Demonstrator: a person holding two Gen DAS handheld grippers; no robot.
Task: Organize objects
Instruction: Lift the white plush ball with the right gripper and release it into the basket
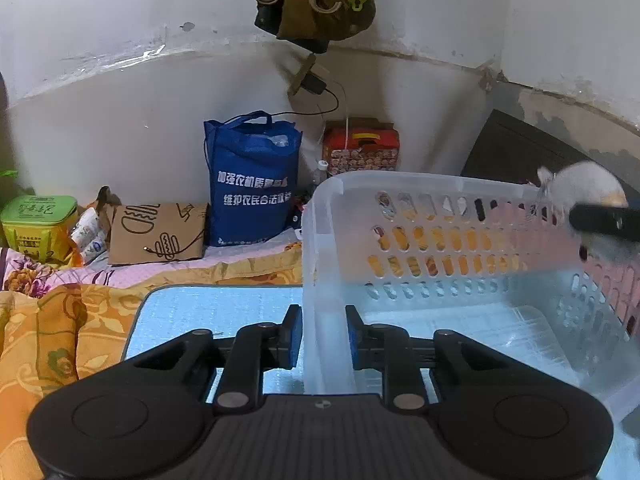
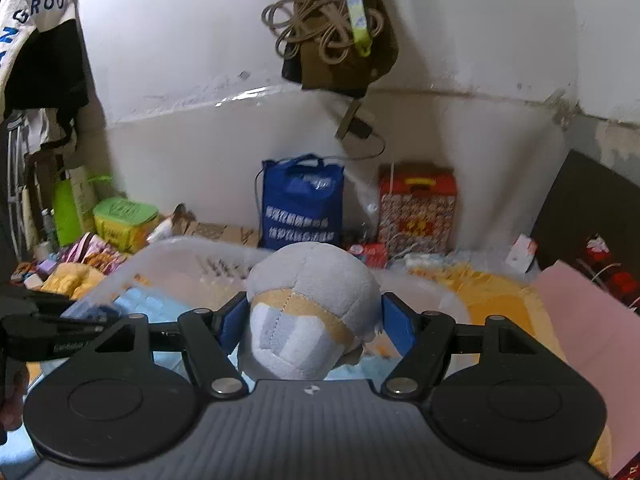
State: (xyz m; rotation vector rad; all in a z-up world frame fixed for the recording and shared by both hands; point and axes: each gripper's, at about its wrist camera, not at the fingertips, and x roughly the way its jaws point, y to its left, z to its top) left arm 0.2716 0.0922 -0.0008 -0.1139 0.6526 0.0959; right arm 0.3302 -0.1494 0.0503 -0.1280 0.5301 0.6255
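Observation:
A clear plastic basket [image 1: 440,240] with slotted walls stands on a light blue mat [image 1: 208,312]. My left gripper [image 1: 322,334] is shut on the basket's near left wall, one blue pad on each side of it. My right gripper [image 2: 314,318] is shut on a grey plush toy [image 2: 316,300] with an orange band, held in the air above the basket [image 2: 192,264]. In the left wrist view the plush toy [image 1: 580,188] and a dark finger of the right gripper show above the basket's far right rim. The basket's floor looks bare.
A blue tote bag [image 1: 252,180], a red gift box [image 1: 360,150], a brown paper bag [image 1: 156,232] and a green box [image 1: 38,220] line the wall behind. An orange floral blanket [image 1: 52,328] lies to the left. A pink sheet [image 2: 580,320] lies at right.

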